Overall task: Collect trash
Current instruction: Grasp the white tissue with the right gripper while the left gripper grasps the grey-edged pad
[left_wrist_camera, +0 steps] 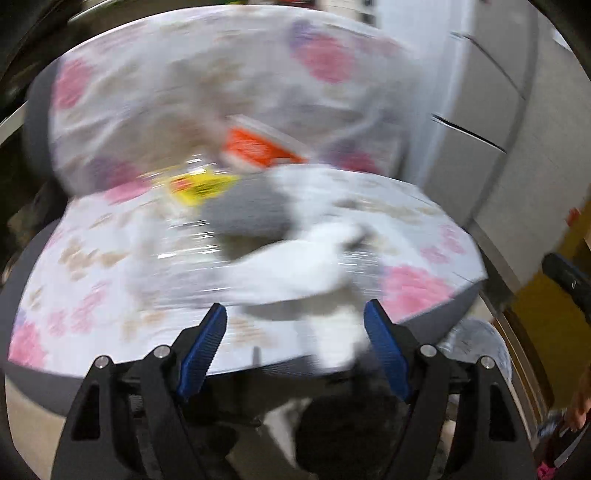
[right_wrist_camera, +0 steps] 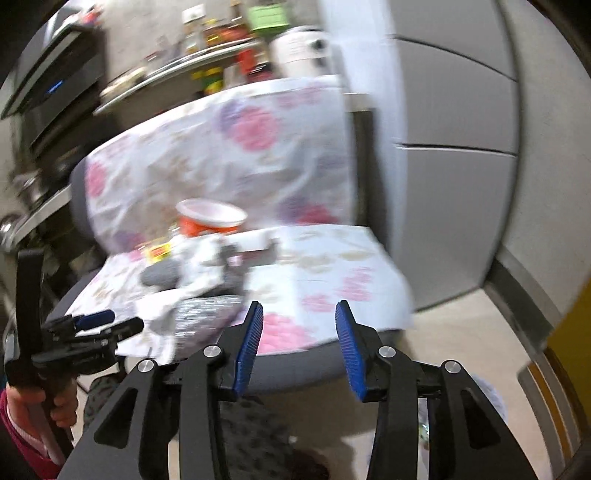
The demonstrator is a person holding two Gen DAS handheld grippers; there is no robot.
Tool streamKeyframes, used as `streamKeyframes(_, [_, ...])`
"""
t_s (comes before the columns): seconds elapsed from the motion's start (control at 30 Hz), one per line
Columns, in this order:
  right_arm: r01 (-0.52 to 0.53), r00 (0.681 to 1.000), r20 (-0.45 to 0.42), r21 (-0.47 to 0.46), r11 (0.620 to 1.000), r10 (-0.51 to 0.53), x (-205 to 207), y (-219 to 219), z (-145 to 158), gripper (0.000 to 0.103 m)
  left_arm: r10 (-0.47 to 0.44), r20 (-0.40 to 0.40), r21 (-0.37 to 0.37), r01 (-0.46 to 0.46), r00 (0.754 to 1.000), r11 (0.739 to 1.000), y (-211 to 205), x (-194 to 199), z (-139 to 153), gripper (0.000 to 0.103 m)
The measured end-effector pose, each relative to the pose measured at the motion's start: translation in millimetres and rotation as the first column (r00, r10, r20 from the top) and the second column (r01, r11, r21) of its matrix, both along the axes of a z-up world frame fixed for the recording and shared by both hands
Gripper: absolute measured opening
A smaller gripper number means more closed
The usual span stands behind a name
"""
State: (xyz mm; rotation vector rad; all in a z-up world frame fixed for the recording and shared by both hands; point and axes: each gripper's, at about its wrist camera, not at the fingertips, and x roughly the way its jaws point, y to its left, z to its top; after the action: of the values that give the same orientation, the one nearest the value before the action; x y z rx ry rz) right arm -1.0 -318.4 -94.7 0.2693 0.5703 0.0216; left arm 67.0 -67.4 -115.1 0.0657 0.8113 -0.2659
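While both views blur, trash pile sits frame centre on floral-covered chair seat: orange cup, yellow wrapper, white crumpled paper, grey lump. Left gripper spread wide, empty. Right gripper spread, empty. Nothing visibly collected; judged early stage.

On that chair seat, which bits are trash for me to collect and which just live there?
Trash, likely:
orange cup
yellow wrapper
white crumpled paper
silvery wrapper

Not trash:
floral chair cover
shelf bottles
grey cabinet

The grey lump is too blurred to judge.
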Motion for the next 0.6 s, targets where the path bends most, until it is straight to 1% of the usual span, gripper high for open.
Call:
streamKeyframes(0.03, [-0.026,1.0,-0.002,-0.004,1.0,0.026,6,8,2,0.043,0.026,-0.001,-0.002,-0.026,1.0,1.0,12,1,1,0.075])
streamKeyframes(0.1, [-0.08,0.997,-0.009,-0.01,0.997,0.08,21,26,5,0.048,0.076,-0.002,-0.003,-0.076,0.997,0.997,31,4,5,0.075])
streamKeyframes(0.13, [-0.101,0.995,-0.016,-0.013,0.995,0.101,28,32,5,0.052,0.103,-0.001,0.0,-0.103,0.995,0.995,41,5,8,0.075])
streamKeyframes(0.17, [-0.131,0.991,-0.029,-0.011,0.991,0.131,39,40,5,0.054,0.123,0.003,0.01,-0.123,0.992,0.992,49,5,10,0.076])
streamKeyframes(0.23, [-0.18,0.982,-0.048,0.0,0.984,0.18,56,52,4,0.055,0.143,0.003,0.021,-0.143,0.99,0.99,62,6,12,0.077])
streamKeyframes(0.4, [-0.327,0.941,-0.086,0.012,0.945,0.327,92,87,-16,0.058,0.157,-0.005,0.013,-0.157,0.988,0.987,74,16,5,0.077])
streamKeyframes(0.43, [-0.345,0.935,-0.087,0.011,0.939,0.344,96,91,-20,0.061,0.155,-0.011,0.013,-0.155,0.988,0.988,73,18,3,0.077])
streamKeyframes(0.47, [-0.369,0.926,-0.08,0.009,0.929,0.369,101,96,-24,0.068,0.153,-0.015,0.016,-0.153,0.988,0.988,72,20,0,0.077])
streamKeyframes(0.53, [-0.392,0.917,-0.08,0.004,0.92,0.391,109,101,-30,0.072,0.144,-0.021,0.023,-0.144,0.989,0.989,69,24,-6,0.077])
streamKeyframes(0.6, [-0.404,0.912,-0.084,-0.001,0.915,0.403,119,103,-35,0.072,0.139,-0.024,0.021,-0.139,0.99,0.99,67,28,-9,0.077])
